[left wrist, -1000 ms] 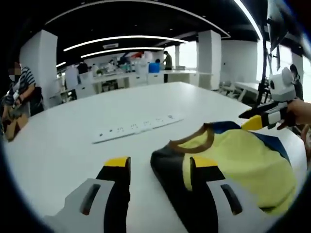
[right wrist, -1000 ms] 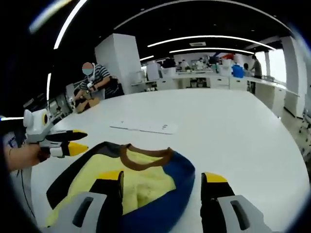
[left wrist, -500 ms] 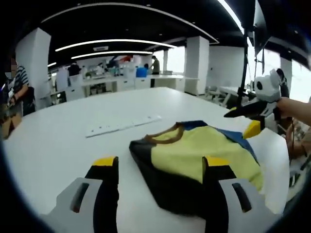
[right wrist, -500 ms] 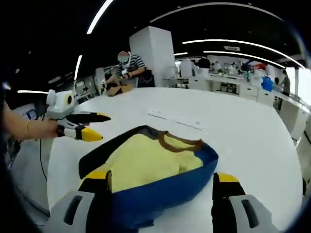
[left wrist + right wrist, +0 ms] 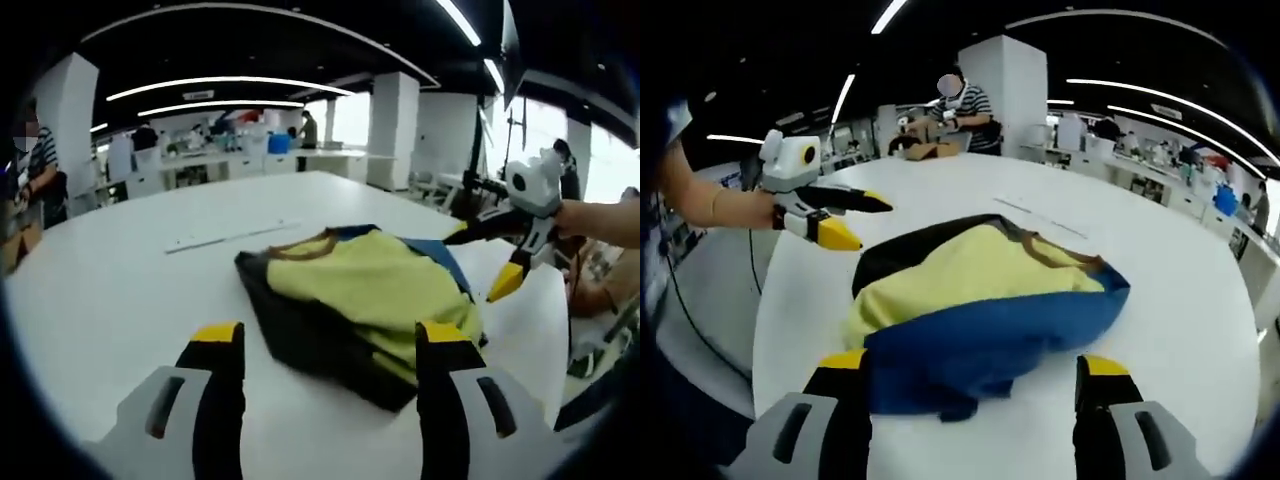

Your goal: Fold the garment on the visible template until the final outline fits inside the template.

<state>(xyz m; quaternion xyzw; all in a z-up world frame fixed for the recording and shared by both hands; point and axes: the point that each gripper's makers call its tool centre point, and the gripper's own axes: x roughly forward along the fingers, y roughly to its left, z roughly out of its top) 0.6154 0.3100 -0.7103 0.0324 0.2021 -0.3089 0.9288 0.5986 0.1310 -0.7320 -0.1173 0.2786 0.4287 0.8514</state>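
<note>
A folded garment, yellow with black and blue sides and a brown collar, lies as a compact bundle on the white table. My left gripper is open just short of its black edge, with nothing between the jaws. My right gripper comes in from the right, open, hovering beside the blue side. In the right gripper view the garment shows its blue side nearest, right ahead of my open right gripper. The left gripper is held open to the left of the bundle.
A flat white strip lies on the table beyond the garment, also the strip in the other view. A person in a striped shirt sits at the far edge. The rounded table edge runs close by at the left.
Both hands have swung outward and back, so each view now sees the bundle more from the side. The left gripper's right jaw no longer overlaps the garment. The fold looks unchanged.
</note>
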